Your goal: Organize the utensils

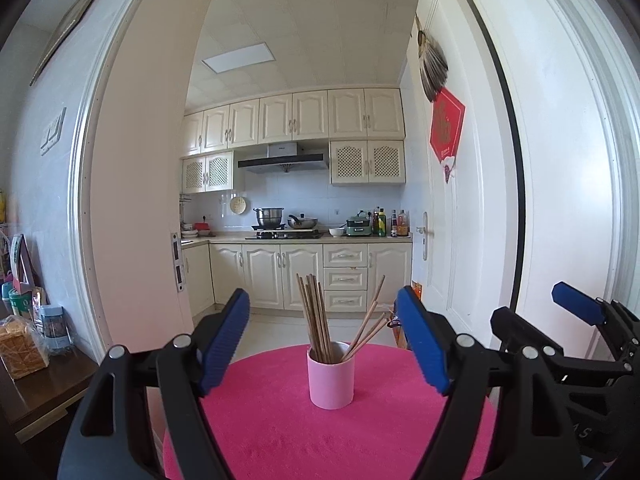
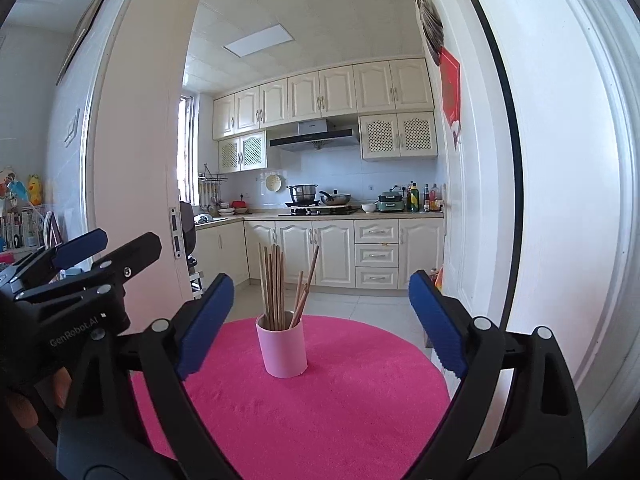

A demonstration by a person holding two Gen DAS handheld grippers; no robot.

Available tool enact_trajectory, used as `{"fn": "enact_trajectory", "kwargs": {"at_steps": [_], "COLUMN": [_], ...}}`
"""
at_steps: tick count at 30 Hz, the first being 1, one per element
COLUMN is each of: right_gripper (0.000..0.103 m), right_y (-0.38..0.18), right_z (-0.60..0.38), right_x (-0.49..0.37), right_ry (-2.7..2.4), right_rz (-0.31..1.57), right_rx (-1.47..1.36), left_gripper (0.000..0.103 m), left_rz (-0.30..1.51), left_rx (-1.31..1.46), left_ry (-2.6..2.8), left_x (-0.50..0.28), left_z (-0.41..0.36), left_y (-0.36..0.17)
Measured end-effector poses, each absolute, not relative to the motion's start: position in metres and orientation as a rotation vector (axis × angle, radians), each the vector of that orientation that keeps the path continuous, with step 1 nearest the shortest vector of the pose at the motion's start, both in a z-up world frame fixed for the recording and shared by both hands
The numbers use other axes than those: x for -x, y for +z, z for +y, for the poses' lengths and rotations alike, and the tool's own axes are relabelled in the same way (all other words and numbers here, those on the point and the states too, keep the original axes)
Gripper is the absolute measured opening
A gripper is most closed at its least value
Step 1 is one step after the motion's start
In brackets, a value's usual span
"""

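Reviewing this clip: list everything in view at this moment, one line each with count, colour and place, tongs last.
cup: one, pale pink, upright at the middle of the table.
chopsticks: a bundle, exact count unclear, brown wood, standing in the cup, a few leaning right.
table cover: one, bright pink, round, under the cup.
kitchen cabinets: cream, beyond the doorway.
pots: two, metal, on the stove.
red hanging: one, on the door at right.
left tongs: blue pads, open, short of the cup.
right tongs: blue pads, open, short of the cup.
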State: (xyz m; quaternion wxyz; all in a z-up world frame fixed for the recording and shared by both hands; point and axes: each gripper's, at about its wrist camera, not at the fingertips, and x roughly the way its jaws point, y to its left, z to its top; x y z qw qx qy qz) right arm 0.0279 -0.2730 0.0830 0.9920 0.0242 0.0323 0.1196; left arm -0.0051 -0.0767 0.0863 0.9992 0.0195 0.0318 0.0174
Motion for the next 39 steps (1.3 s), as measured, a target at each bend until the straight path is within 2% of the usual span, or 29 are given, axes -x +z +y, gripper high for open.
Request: {"fn": "enact_trajectory", "kwargs": {"at_steps": [39], "right_gripper": [0.091], "right_y": [0.085], "right_z": [-0.28], "right_x": [-0.008], "right_ry": [0.263], "right_rz": [0.06], "right_rx": [-0.064], "left_gripper": [0.075], "left_rz": [0.038], "left_rx": [-0.056], "left_ry": [0.077], "left_x": [0.029], "left_z": [-0.086], "left_y": [0.085]}}
